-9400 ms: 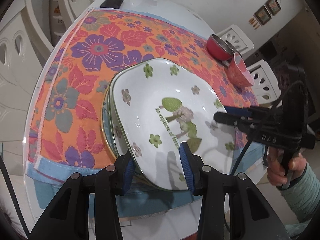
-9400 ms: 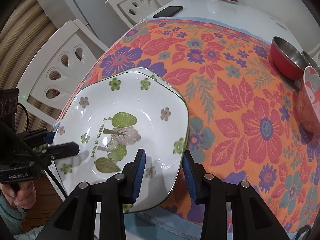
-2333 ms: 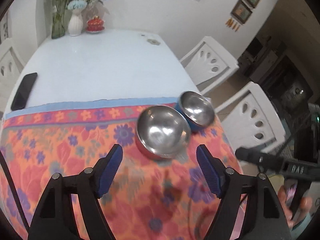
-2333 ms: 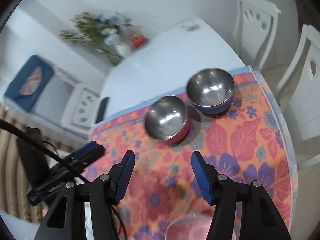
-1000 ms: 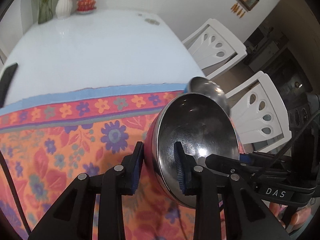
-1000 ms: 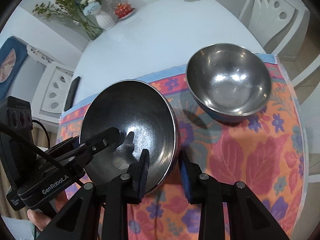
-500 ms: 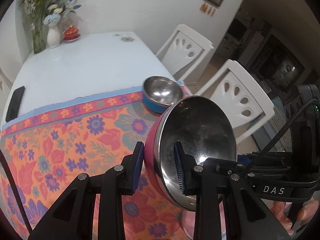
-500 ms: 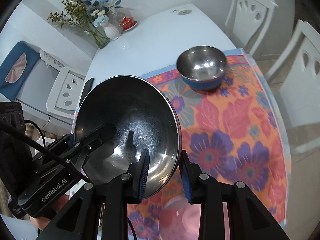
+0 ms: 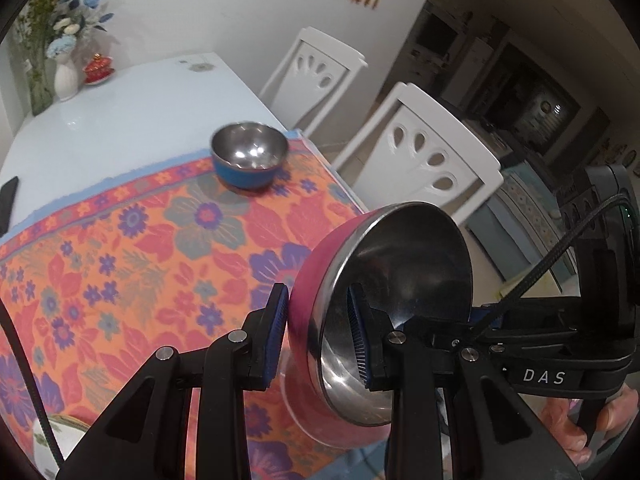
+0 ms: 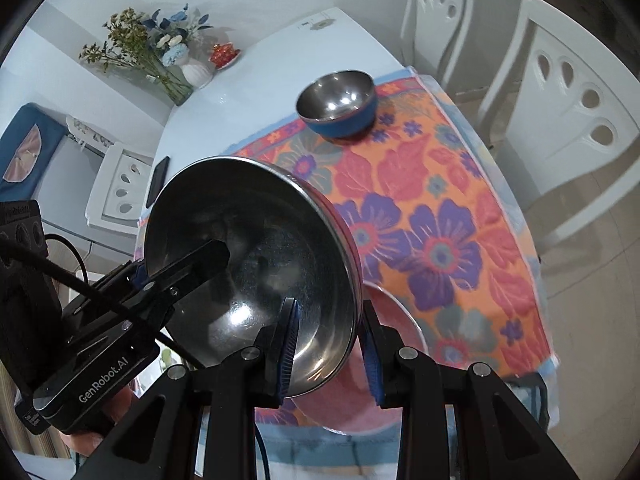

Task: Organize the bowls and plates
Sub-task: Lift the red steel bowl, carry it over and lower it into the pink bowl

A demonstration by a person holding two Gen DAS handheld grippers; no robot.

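Note:
A steel bowl with a red outside (image 9: 396,276) hangs tilted above the floral cloth, held by both grippers at opposite rims. My left gripper (image 9: 316,328) is shut on its near rim, one pad inside and one outside. My right gripper (image 10: 330,344) is shut on the other rim of the same bowl (image 10: 256,248). Right under the held bowl a pink bowl (image 10: 394,320) stands on the cloth near the table's front edge. A blue steel bowl (image 9: 249,156) stands alone at the cloth's far edge. A corner of a white flowered plate (image 9: 44,440) shows at the bottom left.
The floral cloth (image 9: 120,248) covers the near half of the white table (image 9: 120,104). A black phone (image 10: 158,180), a vase of flowers (image 10: 176,68) and a small red dish (image 10: 224,53) are at the far end. White chairs (image 9: 428,160) line the right side.
Both grippers have lifted the red steel bowl and carried it away from the blue bowl toward the near table edge, over the pink bowl. The blue bowl has stayed put.

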